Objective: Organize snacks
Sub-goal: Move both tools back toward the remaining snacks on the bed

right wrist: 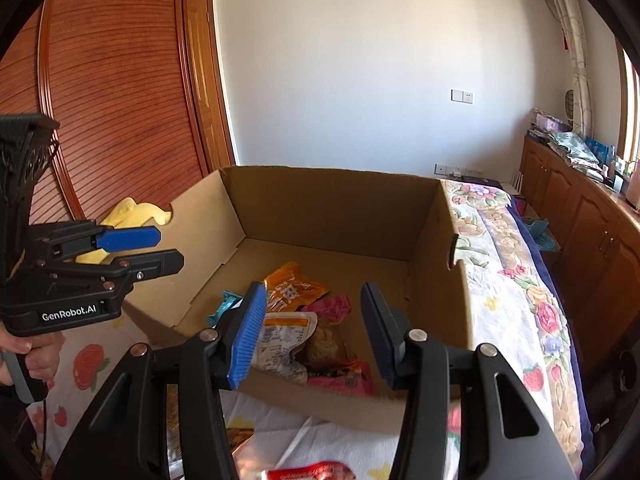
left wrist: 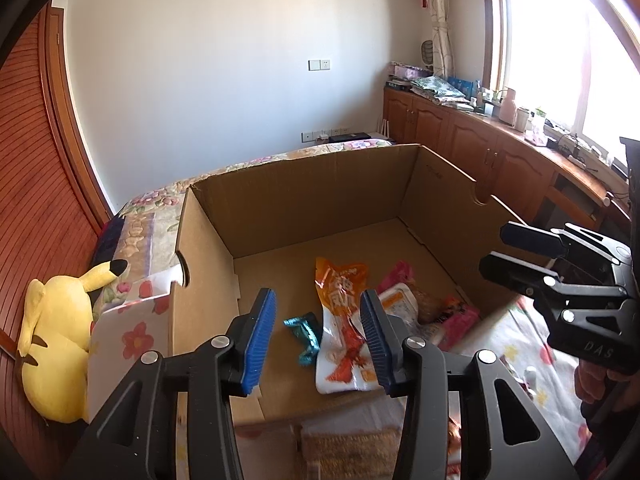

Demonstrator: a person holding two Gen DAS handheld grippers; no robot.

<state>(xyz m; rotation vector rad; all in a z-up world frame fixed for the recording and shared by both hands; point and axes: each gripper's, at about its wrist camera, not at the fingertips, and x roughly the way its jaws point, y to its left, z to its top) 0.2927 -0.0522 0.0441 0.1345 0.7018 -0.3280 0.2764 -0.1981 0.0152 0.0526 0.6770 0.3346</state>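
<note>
Cardboard box point(left wrist: 320, 196) walls ring the snacks point(left wrist: 340, 320); both grippers' jaws gape empty.

White walls point(left wrist: 224, 80), a sunlit window point(left wrist: 560, 40) above wooden cabinets point(left wrist: 460, 136), a floral-covered bed point(right wrist: 516, 280).

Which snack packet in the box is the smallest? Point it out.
The teal wrapper, a small twisted candy-size packet lying left of the long orange pouch on the cardboard box floor. Every other packet there is far larger and orange, pink or white.

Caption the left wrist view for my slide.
Left gripper open and empty above a cardboard box holding an orange snack packet and other snacks.
</note>
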